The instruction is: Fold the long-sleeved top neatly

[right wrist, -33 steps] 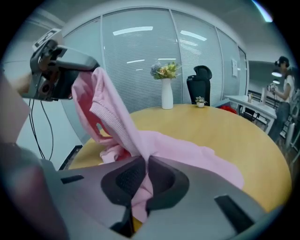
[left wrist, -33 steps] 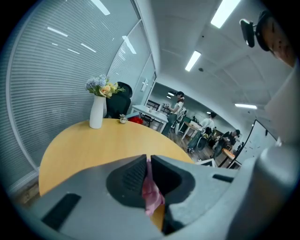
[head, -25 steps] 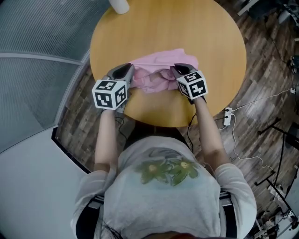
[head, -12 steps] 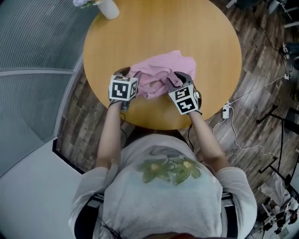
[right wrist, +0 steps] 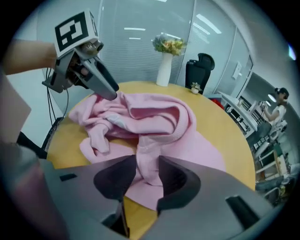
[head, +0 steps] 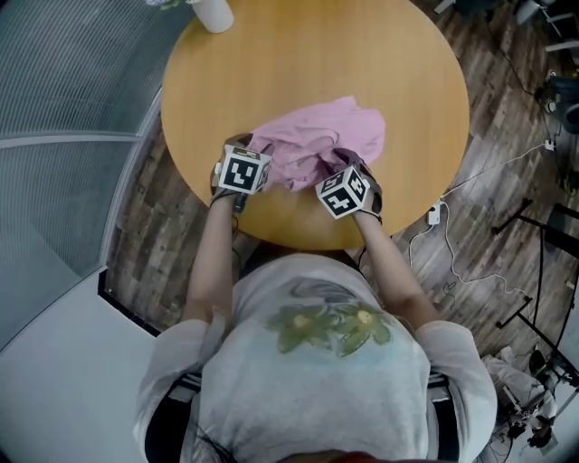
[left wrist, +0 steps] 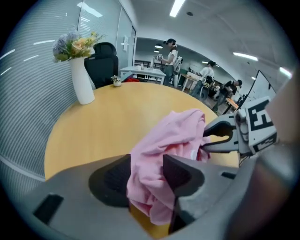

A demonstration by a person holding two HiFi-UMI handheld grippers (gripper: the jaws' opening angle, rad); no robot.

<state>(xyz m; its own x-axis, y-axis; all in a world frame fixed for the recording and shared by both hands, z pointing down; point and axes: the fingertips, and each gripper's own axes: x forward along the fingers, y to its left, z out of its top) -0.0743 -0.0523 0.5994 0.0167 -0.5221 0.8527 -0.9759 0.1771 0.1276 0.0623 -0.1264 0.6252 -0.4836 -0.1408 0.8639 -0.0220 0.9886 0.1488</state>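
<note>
A pink long-sleeved top of soft knit [head: 318,143] was found crumpled in a loose heap on a round, light wooden table [head: 380,54], towards the edge nearest the person and well short of the far edge. It was not yet spread flat, so the folding was judged to be barely begun. The left gripper [head: 256,150] and the right gripper [head: 336,165] were both angled down at the near side of the heap, one at each end, probably so that the garment could be set down and taken up afresh for spreading. The left gripper's jaws had just been opening and stood apart, with a bunched fold of the pink fabric hanging loosely between them rather than being pinched. The right gripper's jaws had likewise been opened and stood apart around a ribbed edge of the top, perhaps a cuff or hem, which was not squeezed. A white vase of flowers [head: 213,13] was kept at the far left edge of the table, well apart from the cloth. Beneath the table a dark plank floor [head: 507,136] was seen, with a white cable and power strip [head: 435,215] trailing on it. A ribbed grey partition [head: 63,72] was seen along the left. An office with a black chair [left wrist: 104,63] and people standing [left wrist: 169,55] was seen beyond.
</note>
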